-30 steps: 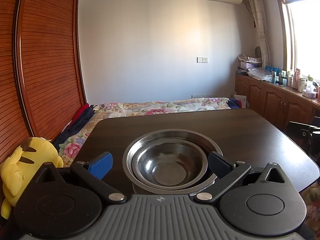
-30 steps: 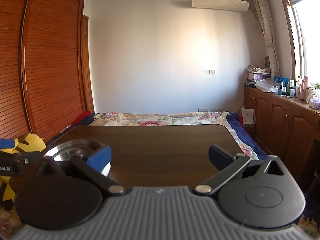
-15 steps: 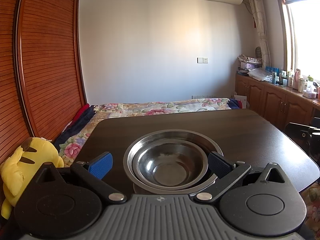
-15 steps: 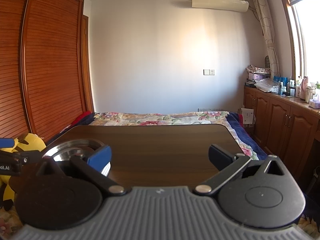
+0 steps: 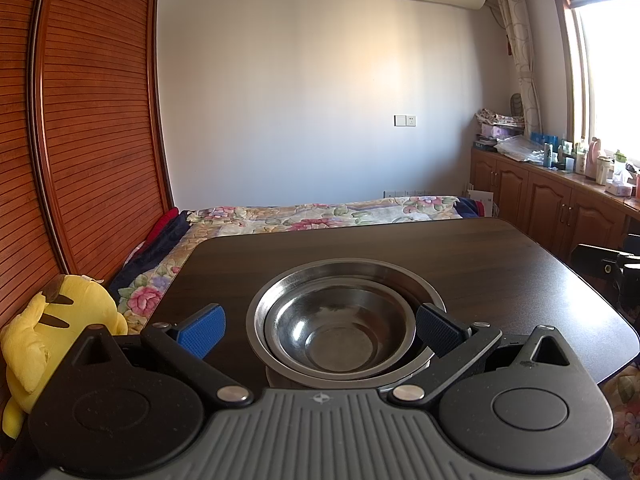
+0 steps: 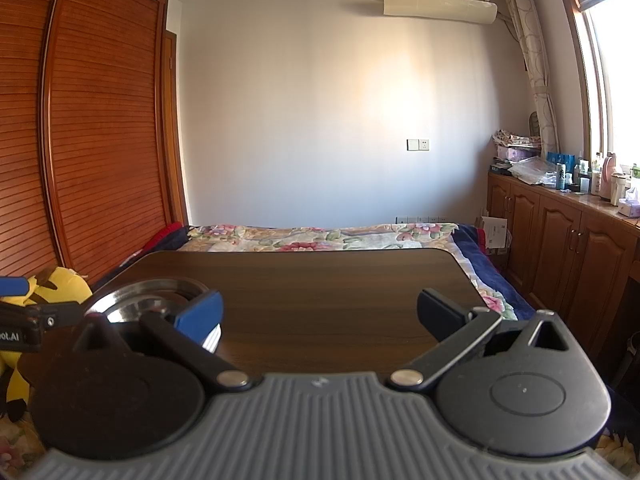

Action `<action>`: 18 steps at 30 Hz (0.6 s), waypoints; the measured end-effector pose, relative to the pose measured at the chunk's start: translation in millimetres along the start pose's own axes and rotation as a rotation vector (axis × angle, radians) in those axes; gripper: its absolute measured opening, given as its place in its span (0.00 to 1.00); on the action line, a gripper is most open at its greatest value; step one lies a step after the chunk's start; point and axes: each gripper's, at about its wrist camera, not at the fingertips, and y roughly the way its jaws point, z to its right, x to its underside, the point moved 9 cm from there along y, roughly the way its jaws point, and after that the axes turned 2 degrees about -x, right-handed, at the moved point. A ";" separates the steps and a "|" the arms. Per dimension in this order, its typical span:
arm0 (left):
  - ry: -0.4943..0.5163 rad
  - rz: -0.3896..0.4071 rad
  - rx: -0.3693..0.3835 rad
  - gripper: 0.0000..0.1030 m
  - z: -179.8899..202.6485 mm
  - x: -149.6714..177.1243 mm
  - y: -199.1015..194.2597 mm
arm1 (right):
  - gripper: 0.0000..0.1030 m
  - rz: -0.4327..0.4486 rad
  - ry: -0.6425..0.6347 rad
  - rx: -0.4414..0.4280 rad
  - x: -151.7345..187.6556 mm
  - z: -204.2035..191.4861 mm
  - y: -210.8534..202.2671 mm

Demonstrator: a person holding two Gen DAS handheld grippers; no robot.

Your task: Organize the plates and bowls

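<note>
A small steel bowl [image 5: 340, 332] sits nested inside a larger steel bowl [image 5: 348, 270] on the dark wooden table [image 5: 500, 276]. My left gripper [image 5: 318, 326] is open, its blue-padded fingers straddling the nested bowls at their near side without touching them. In the right wrist view the same stack of bowls [image 6: 148, 298] shows at the left, partly hidden behind the left finger. My right gripper [image 6: 318, 312] is open over bare table [image 6: 340, 292], nothing between its fingers.
A yellow plush toy [image 5: 44, 336] lies left of the table beside a slatted wooden wardrobe [image 5: 88, 140]. A bed with a floral cover [image 5: 320, 216] lies beyond the table's far edge. Wooden cabinets [image 5: 552, 204] with bottles line the right wall under the window.
</note>
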 end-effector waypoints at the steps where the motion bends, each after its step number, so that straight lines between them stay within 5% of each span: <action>1: -0.001 0.000 0.000 1.00 -0.1 0.1 0.1 | 1.00 0.000 0.000 0.001 0.1 0.0 0.0; 18: 0.001 0.000 0.000 1.00 -0.1 -0.4 -0.1 | 1.00 -0.001 0.001 0.000 -0.7 0.8 1.0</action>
